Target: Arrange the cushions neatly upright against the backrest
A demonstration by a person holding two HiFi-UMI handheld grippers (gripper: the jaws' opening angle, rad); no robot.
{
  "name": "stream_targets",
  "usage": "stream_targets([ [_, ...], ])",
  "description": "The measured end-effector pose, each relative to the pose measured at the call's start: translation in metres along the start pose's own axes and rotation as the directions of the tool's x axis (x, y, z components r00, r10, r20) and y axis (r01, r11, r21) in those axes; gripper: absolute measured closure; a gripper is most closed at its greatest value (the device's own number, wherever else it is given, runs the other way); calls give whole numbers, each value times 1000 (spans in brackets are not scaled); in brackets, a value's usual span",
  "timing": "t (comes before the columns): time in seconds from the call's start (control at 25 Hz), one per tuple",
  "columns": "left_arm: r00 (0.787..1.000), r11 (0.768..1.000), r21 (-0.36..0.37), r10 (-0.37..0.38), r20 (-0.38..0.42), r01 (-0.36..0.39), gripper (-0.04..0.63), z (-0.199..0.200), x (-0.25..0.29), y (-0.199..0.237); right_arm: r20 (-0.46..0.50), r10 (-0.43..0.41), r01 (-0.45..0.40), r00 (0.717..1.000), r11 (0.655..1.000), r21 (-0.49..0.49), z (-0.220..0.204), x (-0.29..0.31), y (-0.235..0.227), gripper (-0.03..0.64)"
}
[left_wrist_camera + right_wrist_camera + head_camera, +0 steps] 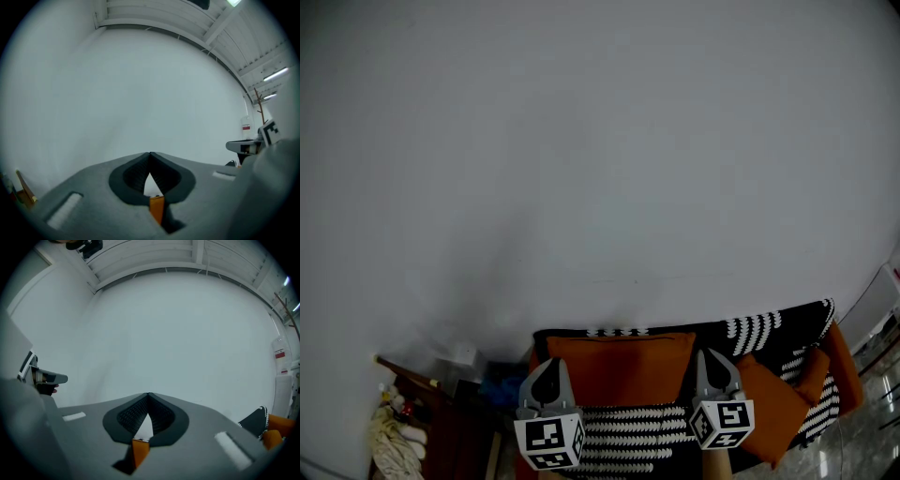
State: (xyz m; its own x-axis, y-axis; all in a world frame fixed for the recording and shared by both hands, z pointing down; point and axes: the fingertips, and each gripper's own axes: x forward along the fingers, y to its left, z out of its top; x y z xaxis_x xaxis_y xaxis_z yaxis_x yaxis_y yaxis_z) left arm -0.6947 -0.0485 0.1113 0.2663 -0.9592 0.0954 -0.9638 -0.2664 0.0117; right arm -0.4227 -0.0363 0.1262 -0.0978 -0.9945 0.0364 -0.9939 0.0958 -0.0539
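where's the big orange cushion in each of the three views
Head view: orange cushion bottom centre, between the left hand-held gripper and the right hand-held gripper.
Left gripper view: only an orange sliver, probably it, low between the shut jaws.
Right gripper view: the same sliver, low between its jaws.
Shared landmark: the white wall fills all three.

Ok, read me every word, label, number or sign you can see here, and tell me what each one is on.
White wall sign with a red band: print too small to read.
Black-and-white marker cubes on the left gripper and right gripper: square patterns only, no words.
Nothing else carries text.
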Motion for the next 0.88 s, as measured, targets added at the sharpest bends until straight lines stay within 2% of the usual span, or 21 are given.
stream_targets([
  [0.6, 1000, 1000, -1, 19, 11, -19, 592, 2, 2, 15, 2, -18, 18, 1000, 1000, 15, -2, 4, 3, 607],
  [0.72, 1000, 1000, 4, 9, 9, -9, 592, 2, 4, 14, 3, -27, 27, 1000, 1000, 12, -3, 3, 2, 607],
  [0.88, 999, 999, 18, -45, 2, 45, 591, 0, 14, 1, 3, -60, 60, 998, 998, 3, -3, -3, -8, 607],
])
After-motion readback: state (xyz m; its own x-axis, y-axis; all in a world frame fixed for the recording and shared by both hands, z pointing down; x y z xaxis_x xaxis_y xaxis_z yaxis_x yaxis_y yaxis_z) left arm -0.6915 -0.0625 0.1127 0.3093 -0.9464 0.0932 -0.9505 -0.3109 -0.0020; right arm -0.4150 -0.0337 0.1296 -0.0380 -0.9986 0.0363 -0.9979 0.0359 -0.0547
